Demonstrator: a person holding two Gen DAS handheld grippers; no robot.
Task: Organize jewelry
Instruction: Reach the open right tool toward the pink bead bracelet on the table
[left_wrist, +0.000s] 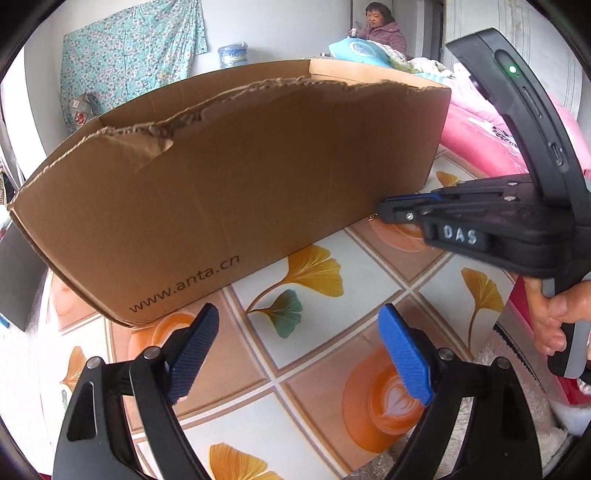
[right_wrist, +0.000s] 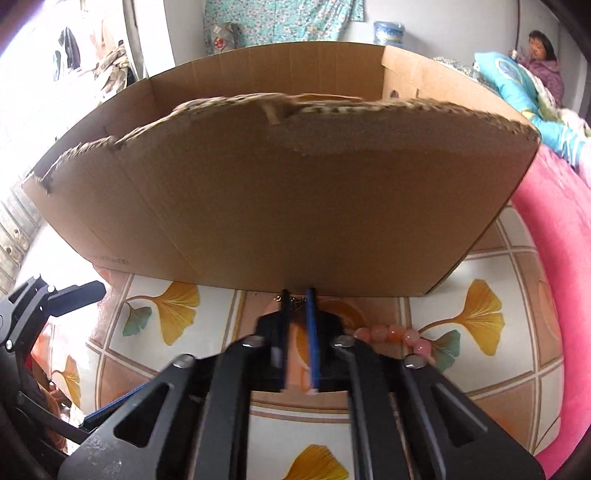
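Observation:
My right gripper (right_wrist: 297, 295) points down at the foot of the cardboard box (right_wrist: 295, 203), its blue pads drawn together on a thin gold chain (right_wrist: 293, 303) that lies on the patterned tablecloth (right_wrist: 480, 369). In the left wrist view the right gripper (left_wrist: 382, 214) comes to a closed point with a gold speck at its tip. A pink bead bracelet (right_wrist: 391, 334) lies just right of it, partly hidden by the linkage. My left gripper (left_wrist: 299, 312) hovers over the cloth in front of the box (left_wrist: 221, 177), open, with nothing between its fingers.
The torn-topped open box stands across the table just beyond both grippers. A pink blanket (left_wrist: 480, 140) lies past the table's right edge. A person (left_wrist: 384, 29) sits far back among bedding. A hand (left_wrist: 561, 314) holds the right gripper's handle.

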